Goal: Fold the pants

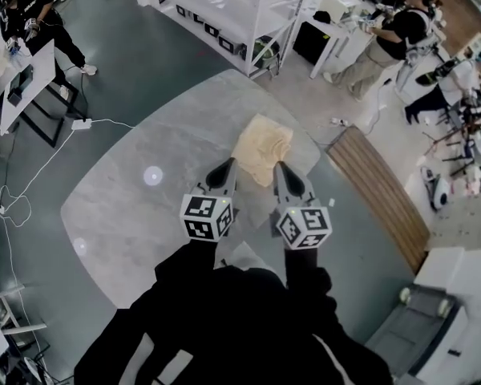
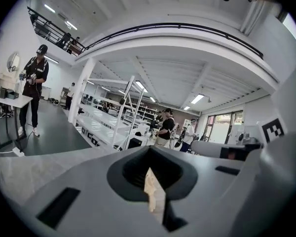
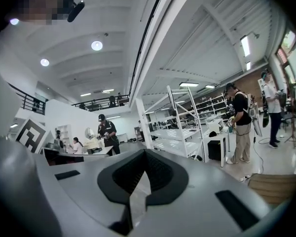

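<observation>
A white shelving rack (image 1: 224, 10) is standing past the far edge of the grey counter (image 1: 128, 207). A slatted wooden bench (image 1: 381, 191) is lying on the floor just beside the counter's right side, and a white cable (image 1: 52, 160) is trailing across the floor on the left, near a small white table (image 1: 28, 77). Other people are working at stations in both far corners. Nothing is standing between the grippers and the pants (image 1: 262, 147), which are lying folded into a compact cream bundle on the counter's far half, just beyond the fingertips as the head view shows them. The left gripper (image 1: 223, 168) and the right gripper (image 1: 282, 171) are being held side by side, near each other, pointing away from the person and close to level, with black sleeves (image 1: 224, 319) behind them. Both grippers are pressed together with nothing pinched (in the left gripper view a thin cream sliver is showing along the seam of the jaws, in the right gripper view a grey one).
</observation>
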The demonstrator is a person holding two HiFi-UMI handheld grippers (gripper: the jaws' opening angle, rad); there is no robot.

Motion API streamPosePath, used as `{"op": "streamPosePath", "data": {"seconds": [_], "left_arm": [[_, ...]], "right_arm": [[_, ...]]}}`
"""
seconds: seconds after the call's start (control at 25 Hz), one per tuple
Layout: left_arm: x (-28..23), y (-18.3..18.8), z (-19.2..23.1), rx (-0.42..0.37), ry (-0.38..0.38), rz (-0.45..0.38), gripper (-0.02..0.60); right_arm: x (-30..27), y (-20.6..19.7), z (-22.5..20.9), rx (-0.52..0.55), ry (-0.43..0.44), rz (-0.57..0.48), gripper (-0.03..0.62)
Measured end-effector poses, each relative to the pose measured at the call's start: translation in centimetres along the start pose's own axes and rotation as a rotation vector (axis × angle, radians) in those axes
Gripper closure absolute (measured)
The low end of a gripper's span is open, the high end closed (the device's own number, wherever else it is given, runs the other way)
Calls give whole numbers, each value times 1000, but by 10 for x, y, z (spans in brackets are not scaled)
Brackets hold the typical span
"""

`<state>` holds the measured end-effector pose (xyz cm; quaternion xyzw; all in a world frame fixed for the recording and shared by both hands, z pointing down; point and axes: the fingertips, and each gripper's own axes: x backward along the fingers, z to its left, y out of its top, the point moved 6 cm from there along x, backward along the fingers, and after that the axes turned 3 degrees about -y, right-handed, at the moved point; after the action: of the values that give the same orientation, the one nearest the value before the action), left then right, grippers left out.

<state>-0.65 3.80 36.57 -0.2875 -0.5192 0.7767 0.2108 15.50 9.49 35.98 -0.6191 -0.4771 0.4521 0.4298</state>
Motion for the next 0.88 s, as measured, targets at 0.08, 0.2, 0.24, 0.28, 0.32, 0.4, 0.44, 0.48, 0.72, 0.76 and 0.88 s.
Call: {"op": "streamPosePath", "data": {"seconds": [0.08,0.2,0.24,0.28,0.32,0.4,0.44,0.48,0.72,0.76,0.88], "left_arm": [[11,4,-7,-28,1,-12,580],[29,1,-12,-64,6,-16,580],[35,0,-14,-77,6,-18,580],[40,-1,-15,-91,6,-20,580],[45,-1,-16,-102,5,-24,580],[52,-1,-18,-117,1,-31,580],[55,-1,-19,-123,0,-33,580],[58,-2,-21,-129,0,-33,580],[69,-12,-29,-141,-5,-41,579],[70,-14,-30,-141,-8,-41,578],[72,-17,-32,-137,-13,-40,579]], "right_arm": [[8,4,6,5,-8,-18,591],[21,-2,16,1,-8,-23,591],[25,-4,20,8,-6,-25,591],[29,-4,24,19,-4,-29,591],[32,-3,28,30,-4,-34,591],[39,-3,35,49,0,-38,591],[42,-4,37,56,4,-39,591],[47,-5,39,61,10,-40,591],[63,-15,37,63,0,-50,591],[63,-16,37,63,-5,-51,591],[65,-17,36,63,-9,-49,591]]}}
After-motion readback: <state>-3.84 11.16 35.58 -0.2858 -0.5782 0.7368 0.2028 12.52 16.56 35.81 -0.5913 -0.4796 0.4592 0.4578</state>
